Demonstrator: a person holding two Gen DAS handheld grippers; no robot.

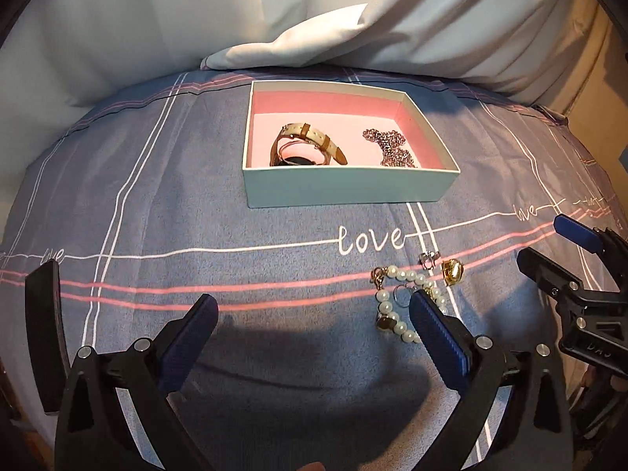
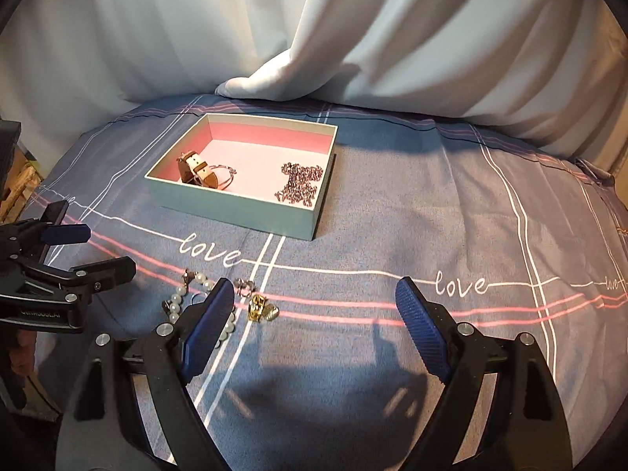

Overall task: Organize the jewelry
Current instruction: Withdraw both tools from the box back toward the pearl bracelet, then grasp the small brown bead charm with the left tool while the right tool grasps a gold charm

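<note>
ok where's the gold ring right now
In the right wrist view the gold ring lies on the bedspread outside the box, beside the pearl bracelet.

Home bedroom, by all signs. Soft bed surface spread with a blue-grey bedsheet (image 1: 196, 180), crossed by pink and white stripes and stitched with the word "love" (image 1: 371, 238). White bedding or drapery (image 1: 314, 11) bunched in folds at 12 o'clock, one fold resting on the sheet's far edge. Warm, dim indoor lighting with hard shadows on the fabric. Open gift box (image 2: 239, 206) with pink lining at 12 o'clock in the left wrist view, holding a wristwatch (image 1: 310, 145) and a chain necklace (image 1: 390, 147).
</note>
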